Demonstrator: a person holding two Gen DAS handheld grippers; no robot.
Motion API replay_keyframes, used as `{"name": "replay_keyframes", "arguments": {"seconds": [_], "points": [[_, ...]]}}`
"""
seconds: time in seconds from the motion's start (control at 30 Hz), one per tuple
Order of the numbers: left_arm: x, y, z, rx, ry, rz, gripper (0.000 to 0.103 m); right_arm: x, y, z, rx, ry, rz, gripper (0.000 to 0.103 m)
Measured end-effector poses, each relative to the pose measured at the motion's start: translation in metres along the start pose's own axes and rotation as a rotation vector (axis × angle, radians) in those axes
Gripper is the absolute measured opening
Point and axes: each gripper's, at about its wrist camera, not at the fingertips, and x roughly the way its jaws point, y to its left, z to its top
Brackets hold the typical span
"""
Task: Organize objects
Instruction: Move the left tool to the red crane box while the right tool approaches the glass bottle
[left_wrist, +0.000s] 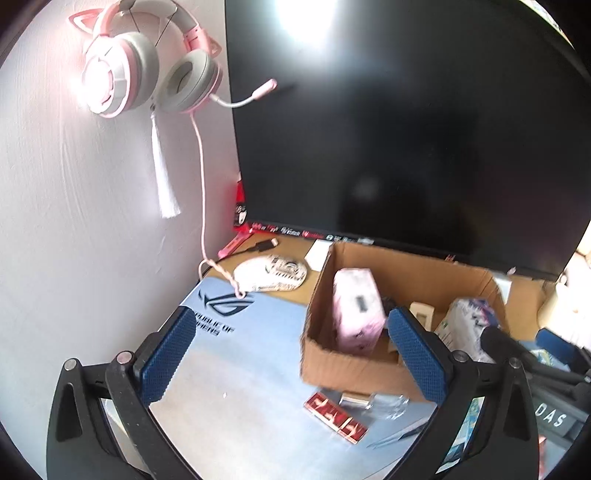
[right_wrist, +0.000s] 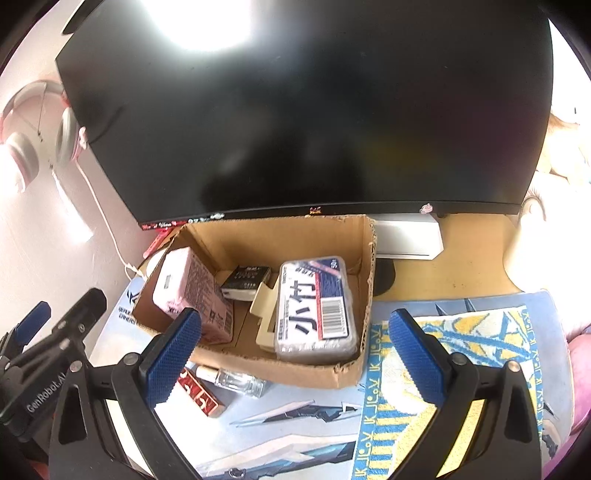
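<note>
An open cardboard box (right_wrist: 343, 373) (left_wrist: 347, 365) stands on the blue desk mat in front of the monitor. It holds a pink box (right_wrist: 192, 295) (left_wrist: 356, 306), a small black box (right_wrist: 245, 280), a beige piece (right_wrist: 264, 310) and a wrapped tissue pack (right_wrist: 314, 306) (left_wrist: 465, 321). In front of the box lie a red pack (right_wrist: 201, 397) (left_wrist: 336, 415) and a clear glass bottle (right_wrist: 236, 380) (left_wrist: 376, 402). My left gripper (left_wrist: 295, 354) is open and empty above the mat, left of the box. My right gripper (right_wrist: 295, 354) is open and empty above the box's front edge.
A large black monitor (right_wrist: 314, 110) fills the back. A pink headset (left_wrist: 147, 66) hangs on the left wall, its cable running to the desk. A white mouse (left_wrist: 271, 273) lies behind the mat. A yellow-blue patterned cloth (right_wrist: 461, 369) lies right of the box.
</note>
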Motion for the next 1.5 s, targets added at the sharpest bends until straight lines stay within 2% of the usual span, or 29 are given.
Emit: {"name": "replay_keyframes", "arguments": {"seconds": [0.37,0.47,0.57,0.67,0.77,0.93,1.1,1.5], "points": [[-0.004,0.021,-0.028,-0.019,0.033,0.032,0.103,-0.02,-0.008,-0.03,0.034,0.002,-0.008,0.103],[-0.001,0.027,-0.034,-0.031,0.044,0.039,0.103,-0.016,-0.011,-0.04,0.048,0.024,0.019,0.103],[0.008,0.03,-0.041,-0.054,0.065,0.034,0.103,-0.009,-0.009,-0.048,0.052,0.047,-0.004,0.103],[0.021,0.028,-0.049,-0.05,0.091,0.073,0.103,0.0,-0.009,-0.052,0.083,0.054,-0.01,0.103],[0.032,0.025,-0.056,-0.04,0.123,0.054,0.103,0.009,-0.012,-0.056,0.117,0.082,0.014,0.103],[0.048,0.024,-0.065,-0.069,0.175,0.025,0.103,0.016,-0.015,-0.063,0.146,0.082,0.0,0.103],[0.064,0.022,-0.075,-0.075,0.244,-0.019,0.103,0.028,-0.017,-0.071,0.21,0.121,0.045,0.103],[0.09,0.015,-0.094,-0.03,0.331,-0.005,0.103,0.045,-0.003,-0.08,0.168,0.151,-0.001,0.103]]}}
